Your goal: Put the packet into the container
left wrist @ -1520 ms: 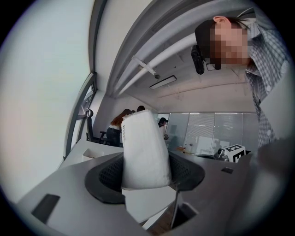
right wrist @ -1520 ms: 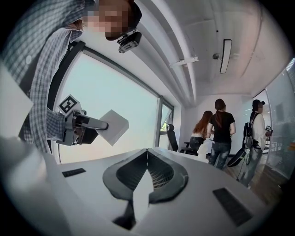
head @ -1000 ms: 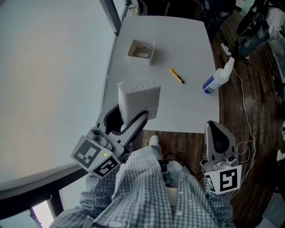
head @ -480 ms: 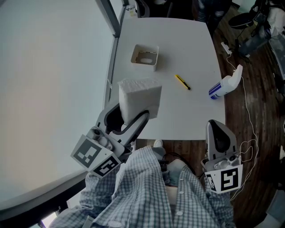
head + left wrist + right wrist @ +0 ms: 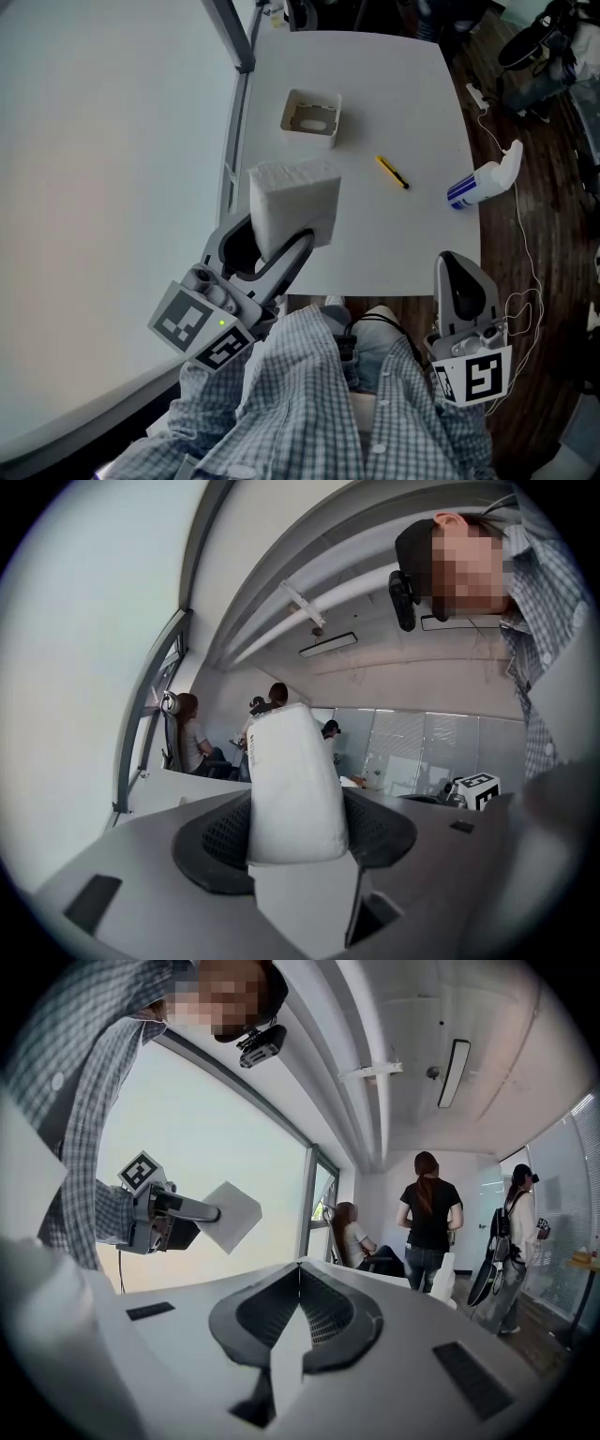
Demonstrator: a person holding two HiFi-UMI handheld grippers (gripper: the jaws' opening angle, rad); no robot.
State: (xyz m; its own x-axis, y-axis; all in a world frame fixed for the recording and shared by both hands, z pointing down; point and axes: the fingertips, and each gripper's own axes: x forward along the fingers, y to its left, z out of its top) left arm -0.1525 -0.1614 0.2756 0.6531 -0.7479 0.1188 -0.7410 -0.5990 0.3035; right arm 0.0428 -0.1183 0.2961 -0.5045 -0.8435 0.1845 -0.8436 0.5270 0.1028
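Left gripper (image 5: 277, 251): jaws spread wide and pressed on either side of the packet (image 5: 292, 208), which stands up out of them; the left gripper view shows its lower end filling the gap between the two dark pads.
Packet: white and blocky, held up in the air over the near-left part of the counter (image 5: 412, 234), not resting on it.
Container (image 5: 311, 114): small, open-topped and pale, standing on the counter farther from the person and well apart from the packet.
Right gripper (image 5: 298, 1309): jaws closed together with nothing between them (the pads meet along one line in the right gripper view); it is held off the counter's near edge, above the wooden floor (image 5: 544, 309).
Yellow pen (image 5: 393, 172): lies on the counter to the right of the container.
Spray bottle (image 5: 484, 181): on its side at the counter's right edge; whether it rests on the counter is unclear.
Person: checked shirt sleeves (image 5: 300, 403) at the bottom of the head view.
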